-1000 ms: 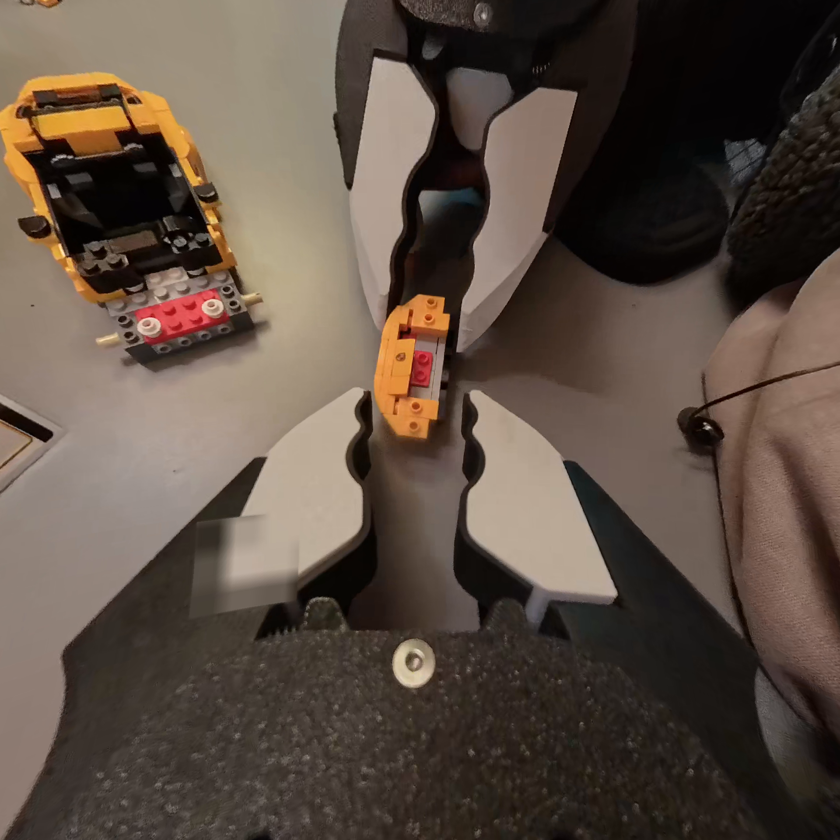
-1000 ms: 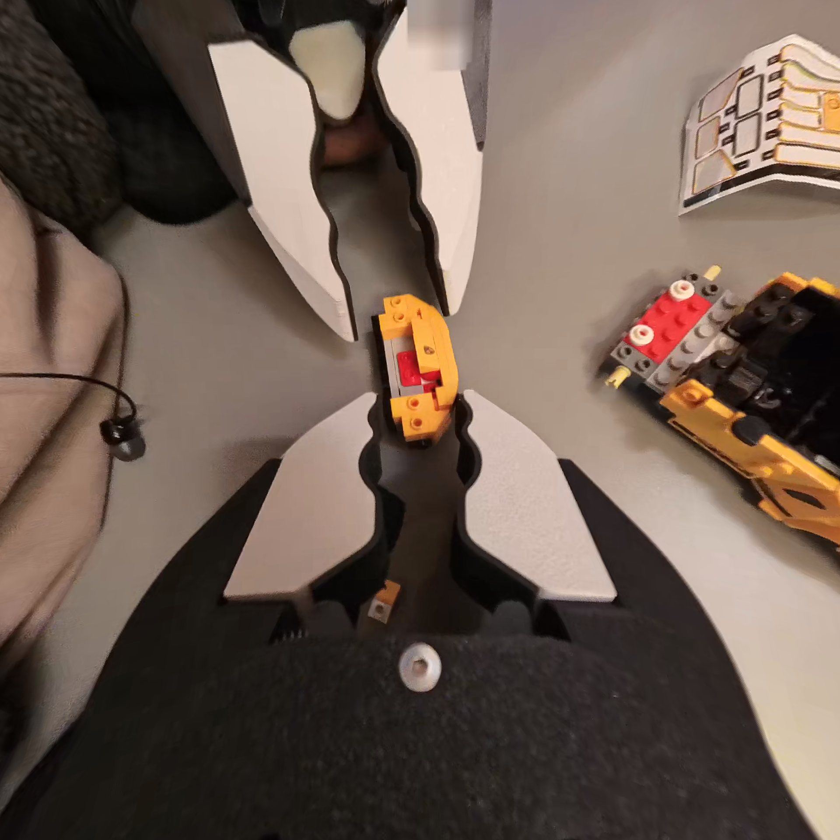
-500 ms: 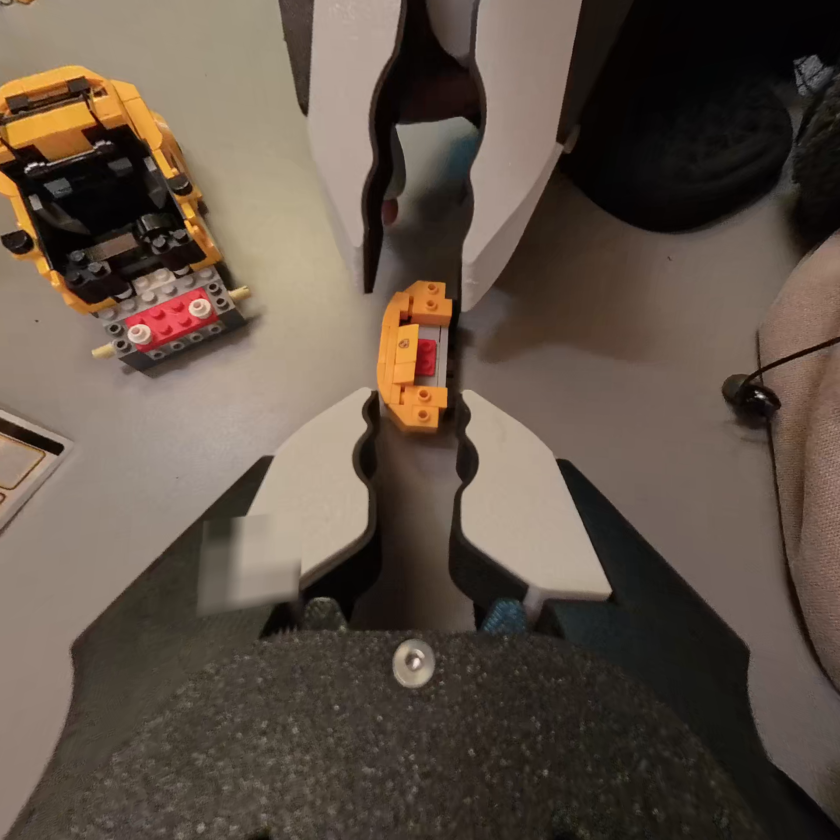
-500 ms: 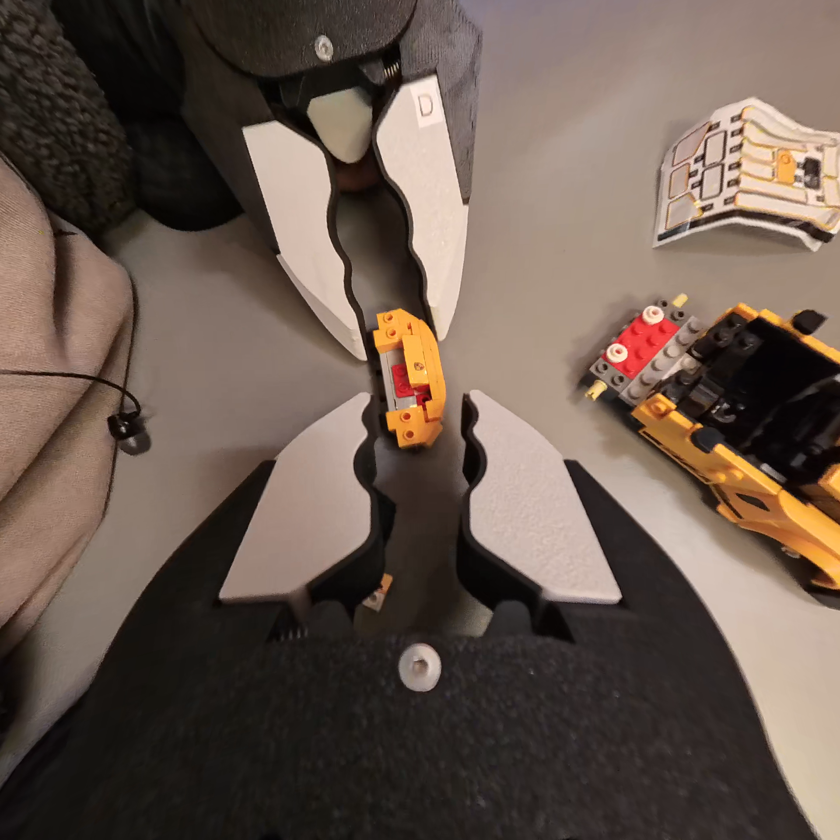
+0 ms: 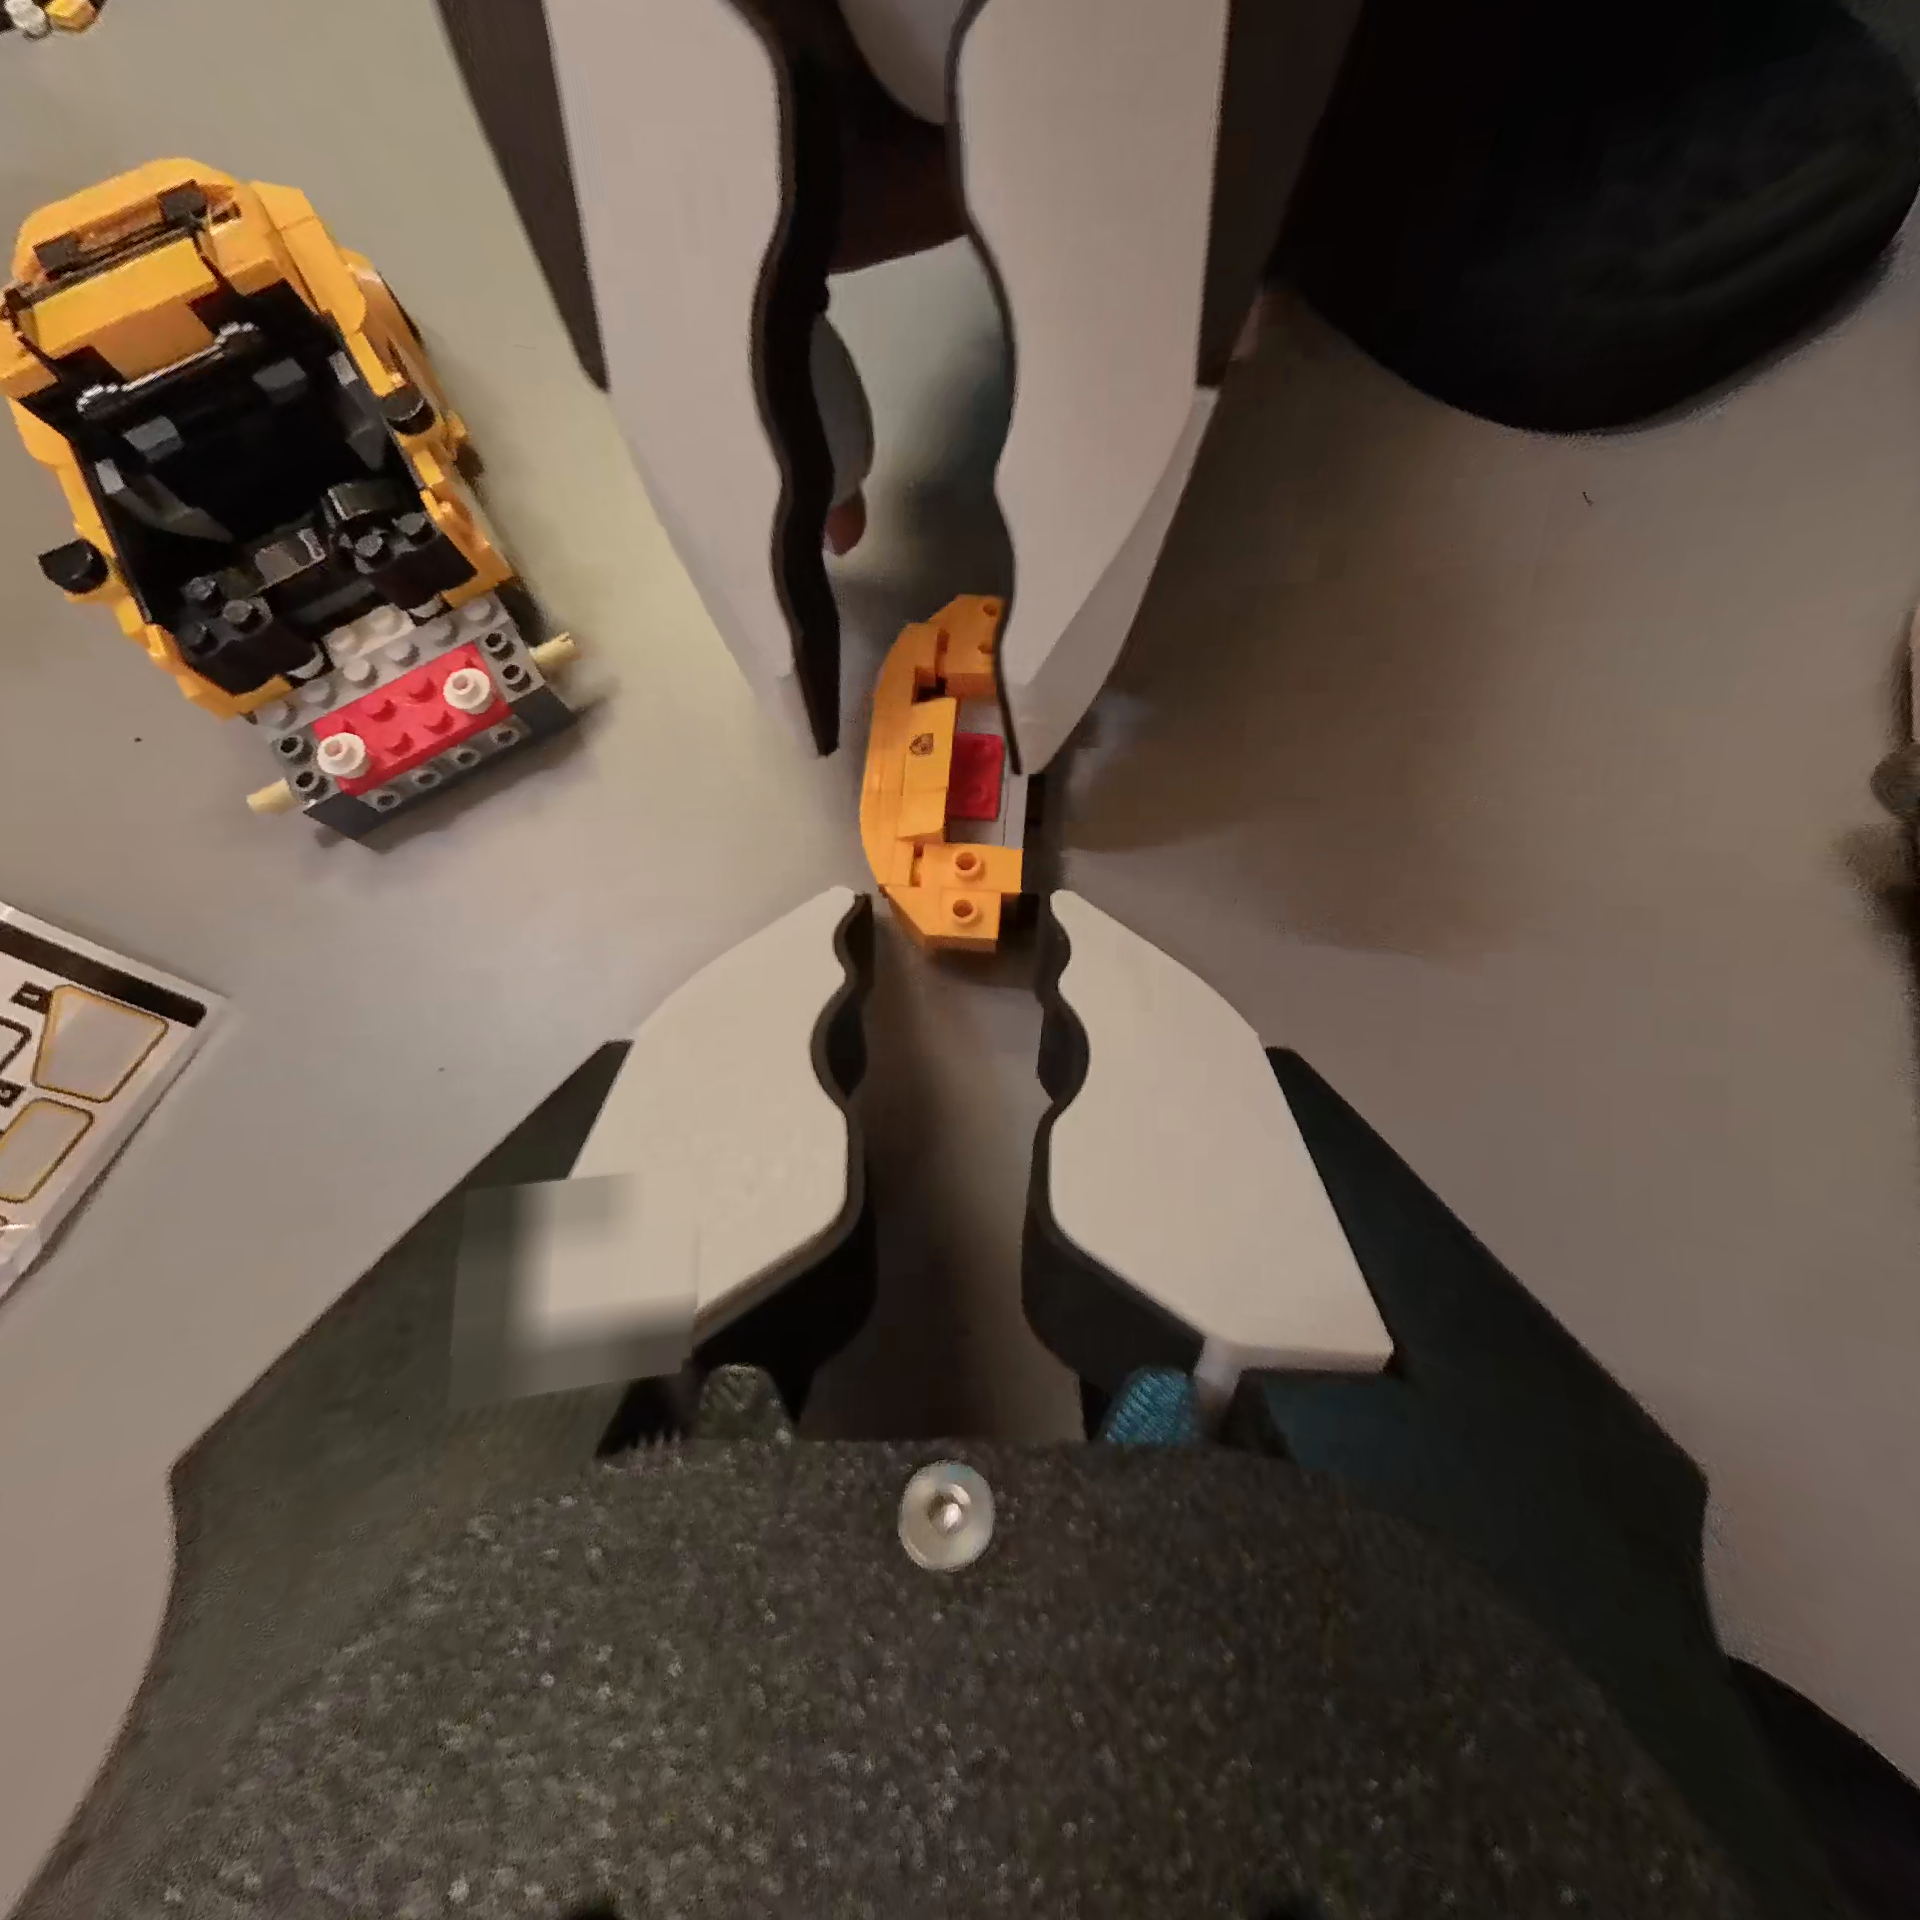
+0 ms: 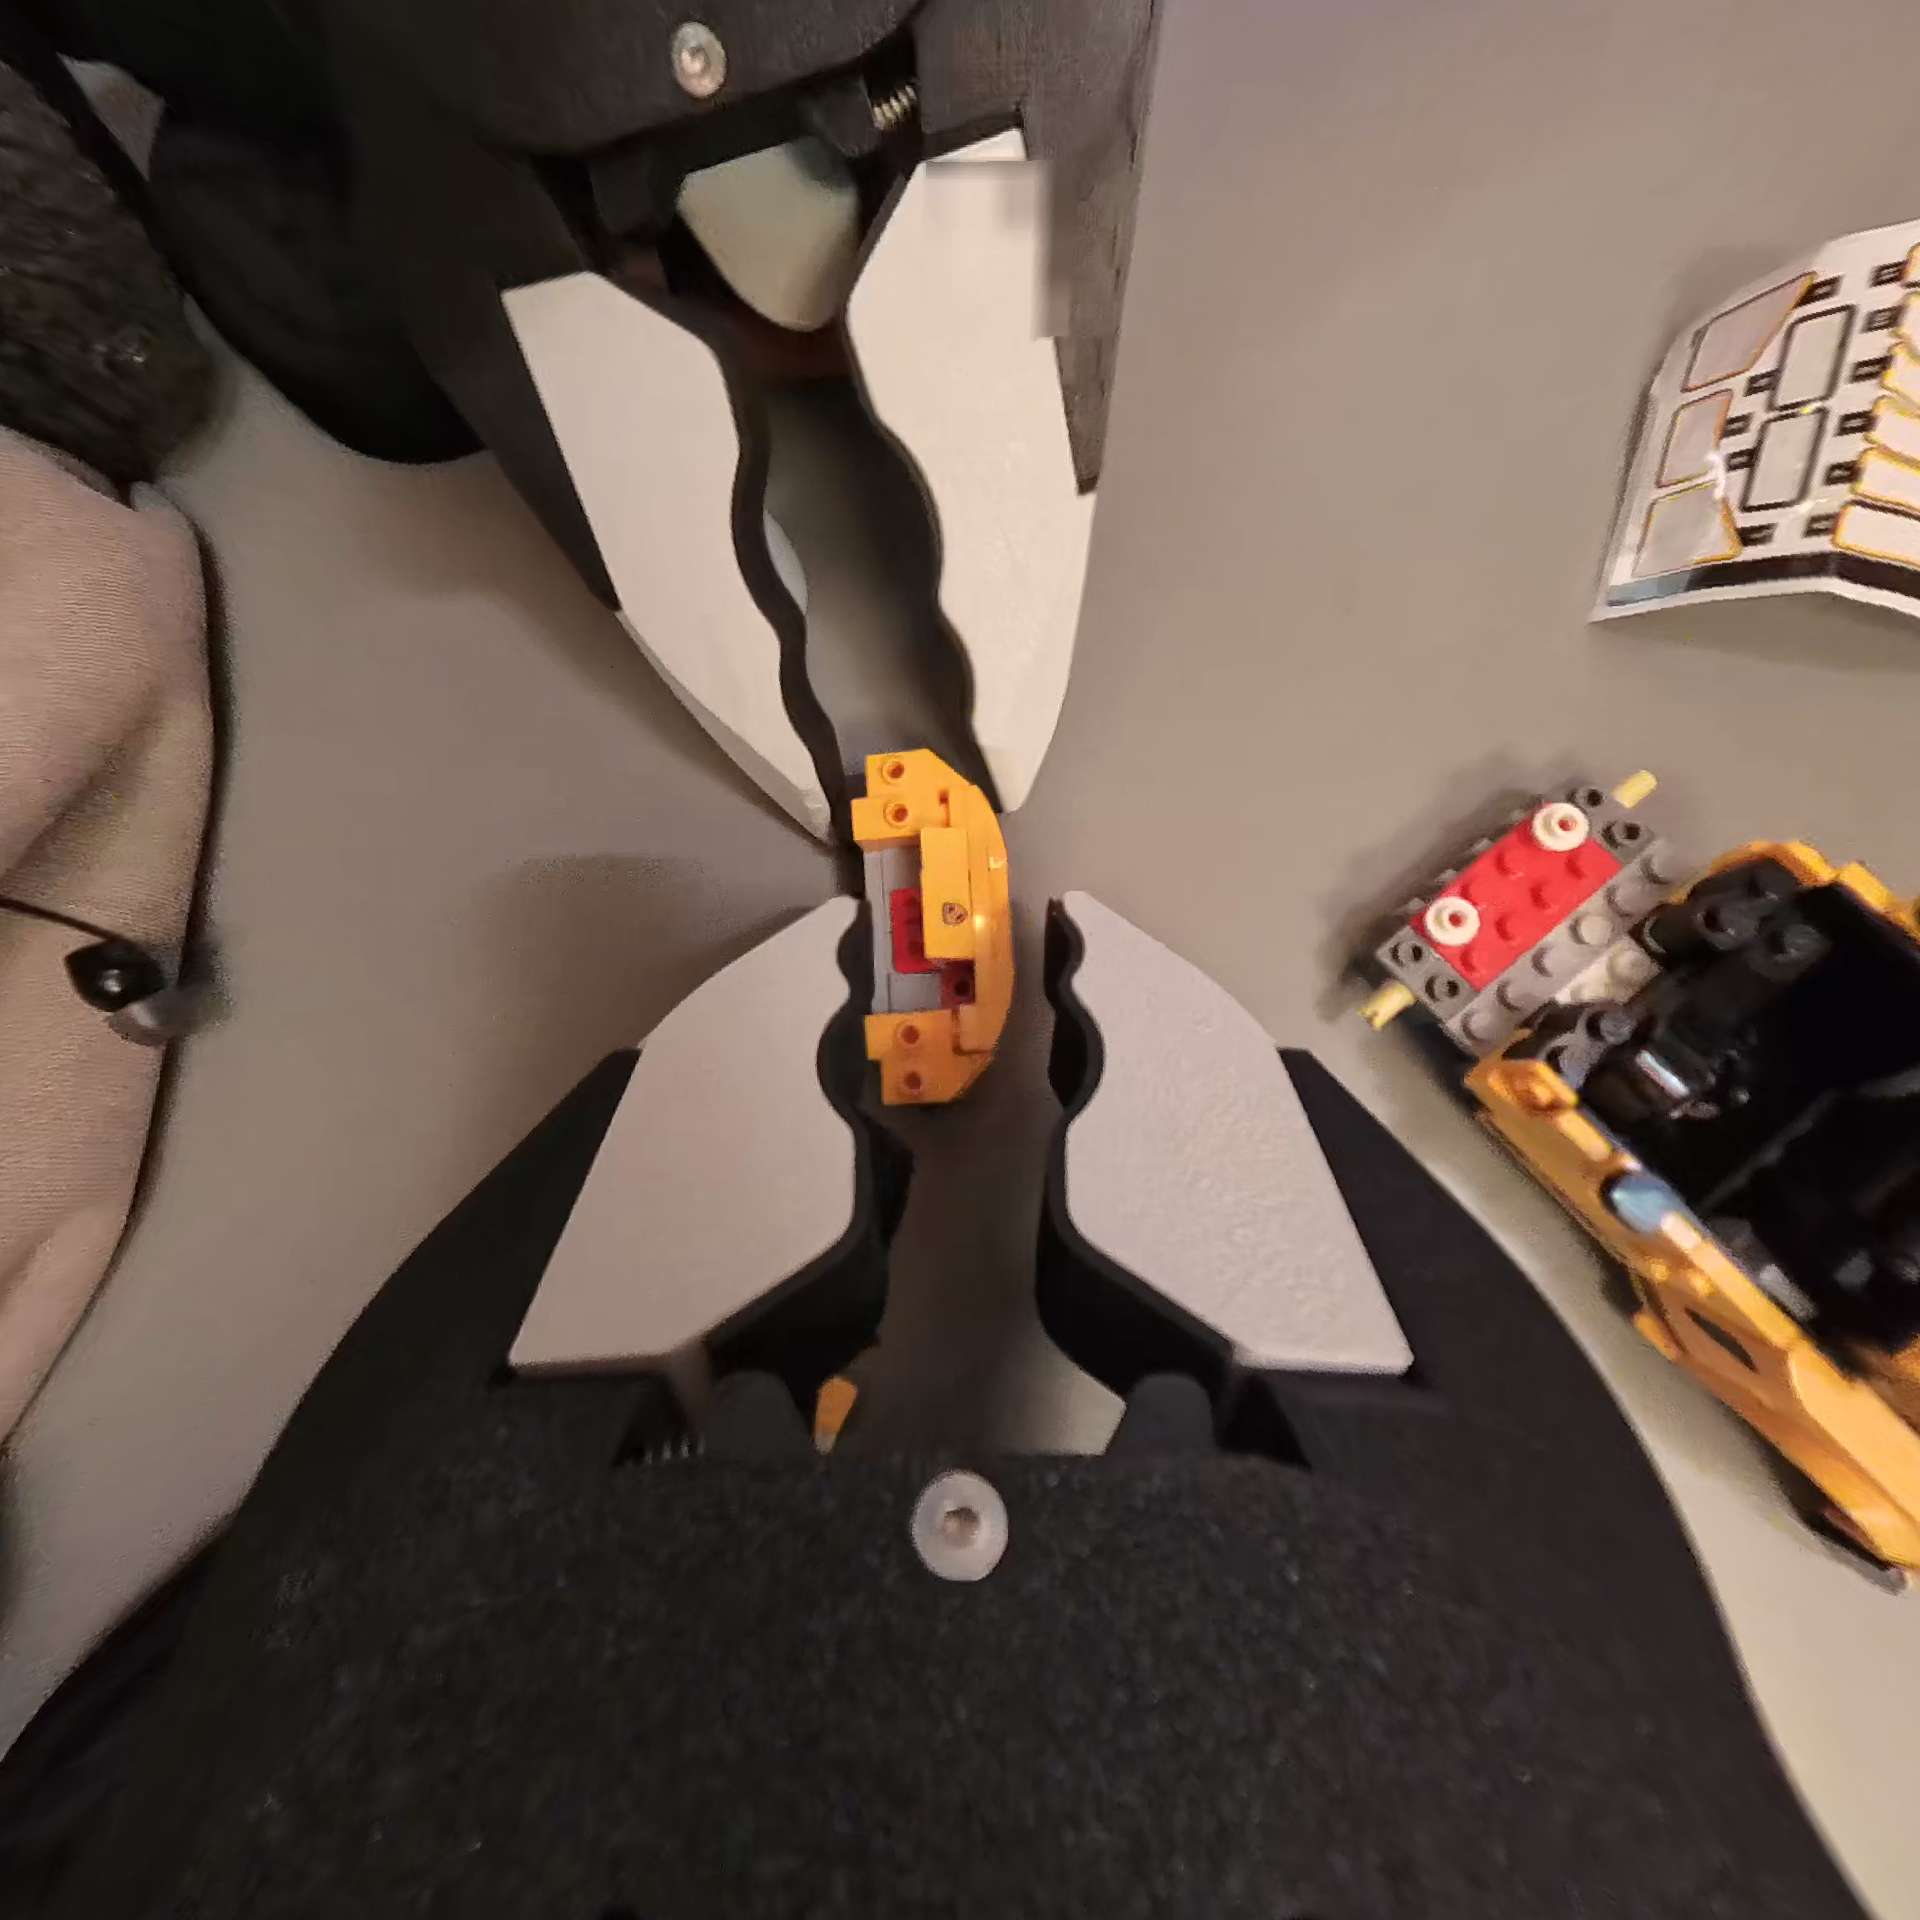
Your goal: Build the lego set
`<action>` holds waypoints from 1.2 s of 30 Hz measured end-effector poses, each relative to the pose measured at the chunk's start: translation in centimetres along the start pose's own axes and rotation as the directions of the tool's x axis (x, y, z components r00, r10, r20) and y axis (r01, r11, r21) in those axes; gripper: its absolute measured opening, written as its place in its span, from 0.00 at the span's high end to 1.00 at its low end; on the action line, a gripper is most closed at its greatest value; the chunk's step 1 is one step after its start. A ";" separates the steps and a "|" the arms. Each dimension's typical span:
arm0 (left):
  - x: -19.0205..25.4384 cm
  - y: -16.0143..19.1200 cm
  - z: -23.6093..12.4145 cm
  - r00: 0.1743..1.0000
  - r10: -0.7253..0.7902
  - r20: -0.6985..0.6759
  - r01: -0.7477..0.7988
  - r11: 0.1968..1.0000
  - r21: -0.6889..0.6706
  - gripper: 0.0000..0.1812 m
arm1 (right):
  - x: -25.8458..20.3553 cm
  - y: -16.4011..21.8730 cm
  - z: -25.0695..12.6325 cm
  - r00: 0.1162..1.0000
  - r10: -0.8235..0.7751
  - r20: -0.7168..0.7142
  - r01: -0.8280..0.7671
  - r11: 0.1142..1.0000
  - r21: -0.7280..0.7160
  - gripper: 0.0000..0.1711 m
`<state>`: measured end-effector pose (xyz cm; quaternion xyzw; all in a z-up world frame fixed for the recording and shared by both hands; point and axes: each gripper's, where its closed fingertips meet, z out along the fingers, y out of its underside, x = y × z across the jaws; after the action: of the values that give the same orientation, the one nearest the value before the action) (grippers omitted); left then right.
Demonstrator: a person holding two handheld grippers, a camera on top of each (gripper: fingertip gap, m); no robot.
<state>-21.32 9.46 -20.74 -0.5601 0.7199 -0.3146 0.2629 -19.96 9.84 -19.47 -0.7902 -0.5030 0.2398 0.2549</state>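
- The yellow car (image 5: 239,499) stood half built near the bench's edge, red plate (image 5: 410,717) bare.
- The orange sub-assembly (image 5: 940,790) lay mid-bench, not yet joined.
- Our left gripper (image 5: 951,914) and right gripper (image 6: 951,914) both had jaws apart, holding nothing.

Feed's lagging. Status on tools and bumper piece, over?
Left tool, right tool both open, tips facing. Orange bumper piece on table between them, ungripped. Car body off to the side.

My left gripper (image 5: 951,914) sits open just short of the orange bumper piece (image 5: 940,774). The right gripper (image 5: 914,717) straddles its far end.
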 end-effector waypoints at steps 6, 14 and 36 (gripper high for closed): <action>0.0 0.0 0.0 0.999 0.036 0.013 -0.036 0.999 -0.003 0.86 | 0.0 -0.3 0.8 0.995 0.022 0.098 -0.015 0.998 -0.066 0.90; 0.5 0.0 -0.1 0.996 0.086 0.013 -0.086 0.996 -0.017 0.86 | -0.5 -0.1 0.8 0.957 0.208 0.202 -0.200 0.978 -0.060 0.90; 1.3 -0.1 -0.3 0.997 0.030 -0.071 -0.029 0.999 0.017 0.79 | 1.7 1.4 0.1 0.993 0.091 0.073 -0.083 0.990 -0.114 0.90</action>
<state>-21.79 8.17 -20.45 -0.5356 0.7344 -0.3363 0.2462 -18.45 10.89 -20.72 -0.8144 -0.4901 0.2532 0.1802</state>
